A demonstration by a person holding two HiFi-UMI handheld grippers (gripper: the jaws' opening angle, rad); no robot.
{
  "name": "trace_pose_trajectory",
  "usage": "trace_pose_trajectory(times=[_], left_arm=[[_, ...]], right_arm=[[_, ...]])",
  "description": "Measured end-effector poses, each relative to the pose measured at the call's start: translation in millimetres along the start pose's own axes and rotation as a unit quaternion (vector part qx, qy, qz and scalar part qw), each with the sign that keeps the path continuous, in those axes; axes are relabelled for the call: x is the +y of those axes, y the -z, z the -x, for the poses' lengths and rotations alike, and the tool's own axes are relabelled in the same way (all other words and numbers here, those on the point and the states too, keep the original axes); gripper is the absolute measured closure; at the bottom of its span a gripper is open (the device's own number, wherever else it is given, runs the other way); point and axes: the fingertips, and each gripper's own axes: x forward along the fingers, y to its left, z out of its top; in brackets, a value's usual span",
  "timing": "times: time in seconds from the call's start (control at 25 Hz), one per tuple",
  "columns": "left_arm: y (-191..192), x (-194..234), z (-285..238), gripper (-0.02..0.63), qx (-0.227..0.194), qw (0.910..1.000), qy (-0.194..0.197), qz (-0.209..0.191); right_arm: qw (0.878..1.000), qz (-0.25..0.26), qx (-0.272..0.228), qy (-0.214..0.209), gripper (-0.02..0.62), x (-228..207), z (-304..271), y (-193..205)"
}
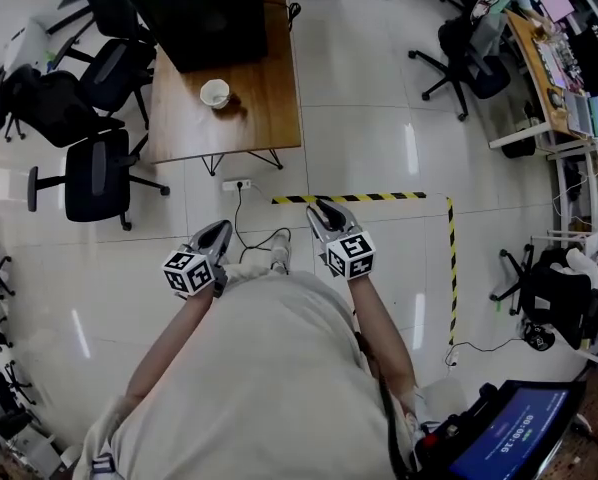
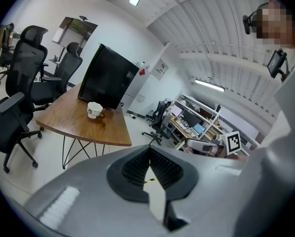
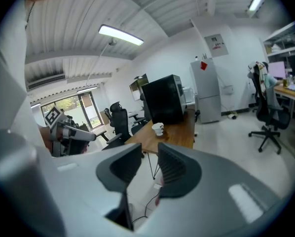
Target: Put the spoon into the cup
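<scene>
Open floor (image 1: 359,138) lies ahead of the left gripper (image 1: 219,230) and the right gripper (image 1: 321,210), all the way to the table (image 1: 264,108). A power strip (image 1: 236,184) and its cable (image 1: 241,218) lie low on the tiles just ahead of the left gripper. Striped tape (image 1: 349,198) runs flat just beyond the right one. On the table, the wood on the near side of the cup (image 1: 215,93) is bare, so the cup is open from the front and from above. A black box (image 1: 204,13) stands close behind it and closes off the far side. Chairs (image 1: 97,173) crowd the table's left edge, off to the left of the left gripper. The table's right edge faces bare floor.
</scene>
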Motion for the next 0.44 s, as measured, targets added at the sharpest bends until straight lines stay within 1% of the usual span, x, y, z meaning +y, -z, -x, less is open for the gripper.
trace_pose_trajectory(times=[0.2,0.44], left_arm=[[11.5,-13.5,-7.4,0.606,0.006,1.0,0.005,0.004],[13.7,-28.5,-15.1,0.606,0.009,0.9998,0.019,-0.008]], right_arm=[[0.999,-0.031,-0.007,0.01,0.5,-15.4,20.4,12.3],[0.999,-0.044,-0.013,0.011,0.5,-21.1,28.2,19.5]])
